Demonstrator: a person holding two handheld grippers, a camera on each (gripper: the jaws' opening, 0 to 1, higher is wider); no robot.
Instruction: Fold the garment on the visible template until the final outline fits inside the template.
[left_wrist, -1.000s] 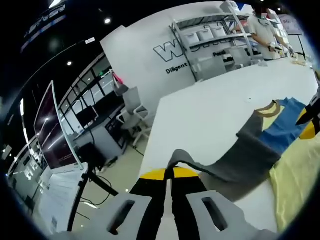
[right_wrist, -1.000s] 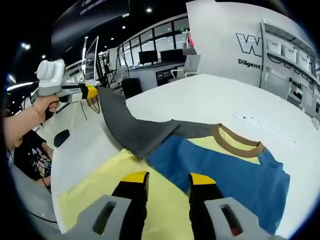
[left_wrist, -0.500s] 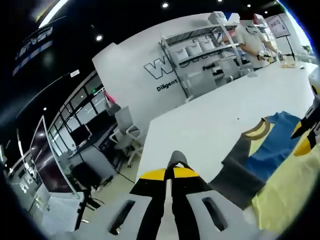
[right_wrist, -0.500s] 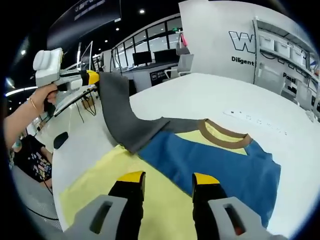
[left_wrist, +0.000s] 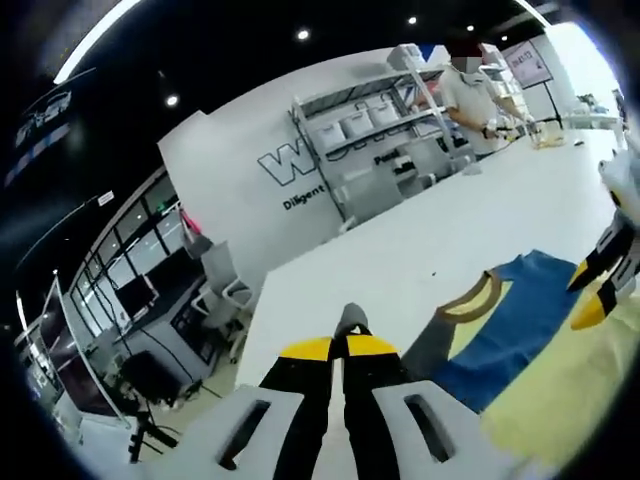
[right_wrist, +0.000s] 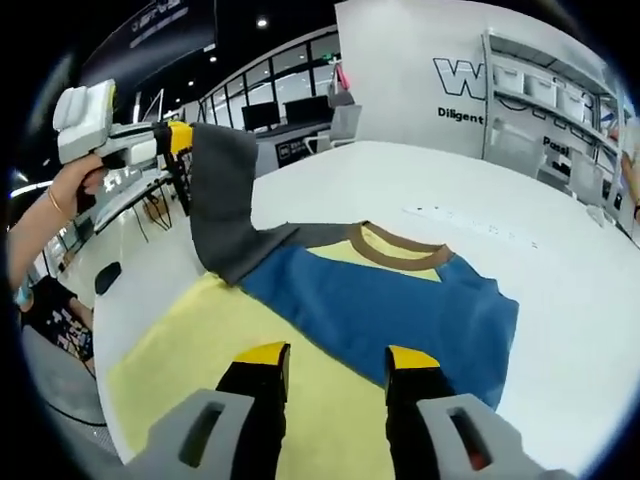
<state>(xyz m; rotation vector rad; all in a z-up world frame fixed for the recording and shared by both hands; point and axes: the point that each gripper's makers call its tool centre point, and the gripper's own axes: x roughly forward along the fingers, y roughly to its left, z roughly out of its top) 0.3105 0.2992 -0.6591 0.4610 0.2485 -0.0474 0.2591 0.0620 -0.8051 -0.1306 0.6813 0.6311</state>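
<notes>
Left gripper, jaws pinched together on the grey sleeve of the T-shirt, holds it lifted above the white table. The shirt (blue and yellow panels, brown collar) lies spread flat on the table. Right gripper hovers low over the yellow panel, jaws parted, gripping nothing. A person stands by distant shelving.
</notes>
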